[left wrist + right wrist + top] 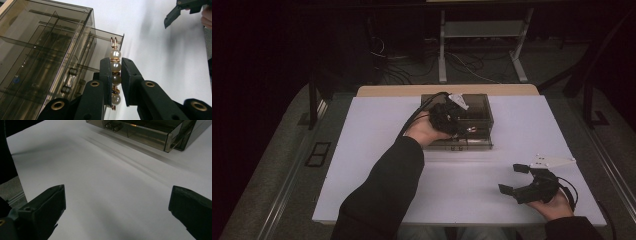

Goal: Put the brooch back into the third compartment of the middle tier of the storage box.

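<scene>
A smoky clear plastic drawer box (pixel 472 117) stands at the back middle of the white table, with a drawer (pixel 462 142) pulled out toward me. My left gripper (pixel 462 131) hovers over that open drawer, shut on a pearl and gold bead string (pixel 115 75). The string stands upright between its pads, its gold loop on top. The box (pixel 42 57) lies to the left in the left gripper view, with the drawer's two knobs (pixel 70 80) below it. My right gripper (pixel 513 178) rests at the front right of the table, open with nothing between its jaws. The drawer (pixel 147 132) shows far off in the right gripper view.
The white table top (pixel 377 165) ends at a wooden strip (pixel 387 91) behind the box. Cables and a metal stand (pixel 482 45) sit on the dark floor beyond. The person's dark sleeve (pixel 382 195) crosses the front left of the table.
</scene>
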`<act>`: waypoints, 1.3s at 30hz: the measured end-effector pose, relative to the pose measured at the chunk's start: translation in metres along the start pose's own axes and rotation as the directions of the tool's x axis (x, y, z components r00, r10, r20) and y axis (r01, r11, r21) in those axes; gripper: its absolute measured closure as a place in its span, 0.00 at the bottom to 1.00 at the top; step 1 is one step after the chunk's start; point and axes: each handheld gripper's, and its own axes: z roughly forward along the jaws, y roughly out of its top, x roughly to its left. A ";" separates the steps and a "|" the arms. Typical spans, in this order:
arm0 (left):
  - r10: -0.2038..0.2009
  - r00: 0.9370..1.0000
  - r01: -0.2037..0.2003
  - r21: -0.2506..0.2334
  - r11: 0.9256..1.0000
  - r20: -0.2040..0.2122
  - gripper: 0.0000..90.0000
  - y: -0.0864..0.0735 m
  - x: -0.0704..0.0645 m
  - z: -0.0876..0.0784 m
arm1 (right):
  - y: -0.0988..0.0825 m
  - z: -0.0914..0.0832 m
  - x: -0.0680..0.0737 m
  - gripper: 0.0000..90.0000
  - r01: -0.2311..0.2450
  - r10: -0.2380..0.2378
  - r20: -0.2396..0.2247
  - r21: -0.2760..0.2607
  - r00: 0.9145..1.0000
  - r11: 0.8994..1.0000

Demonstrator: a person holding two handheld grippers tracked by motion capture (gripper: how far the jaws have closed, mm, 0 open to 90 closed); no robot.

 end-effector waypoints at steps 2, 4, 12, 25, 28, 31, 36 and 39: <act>-0.003 1.000 0.003 -0.002 1.000 -0.006 0.88 0.001 0.001 0.004 | 0.000 0.000 0.000 0.01 0.000 0.000 -0.001 0.000 1.000 1.000; -0.002 1.000 0.002 0.007 1.000 -0.013 0.88 0.003 0.001 0.008 | 0.000 0.000 0.000 0.01 0.001 -0.001 -0.001 0.000 1.000 1.000; 0.004 1.000 -0.004 0.025 1.000 -0.023 0.88 0.006 0.003 0.025 | 0.000 0.000 0.000 0.01 0.001 -0.001 -0.003 -0.001 1.000 1.000; -0.031 0.999 0.031 -0.010 0.999 -0.042 0.88 0.004 0.011 0.044 | 0.000 0.000 0.000 0.01 0.011 -0.011 -0.006 -0.001 1.000 1.000; -0.041 0.998 0.040 -0.015 0.999 -0.049 0.88 0.002 0.014 0.046 | 0.000 0.000 0.001 0.01 0.012 -0.012 -0.006 -0.002 1.000 1.000; -0.065 0.996 0.064 -0.031 0.997 -0.054 0.88 0.000 0.015 0.050 | 0.001 0.000 0.000 0.01 0.012 -0.012 -0.007 -0.003 1.000 1.000; -0.101 0.993 0.098 -0.054 0.994 -0.054 0.88 -0.003 0.017 0.056 | 0.001 -0.001 0.001 0.01 0.011 -0.011 -0.009 -0.003 1.000 1.000; -0.113 0.993 0.109 -0.067 0.992 -0.045 0.88 -0.003 0.018 0.060 | 0.000 0.000 0.000 0.01 0.014 -0.014 -0.008 -0.002 1.000 1.000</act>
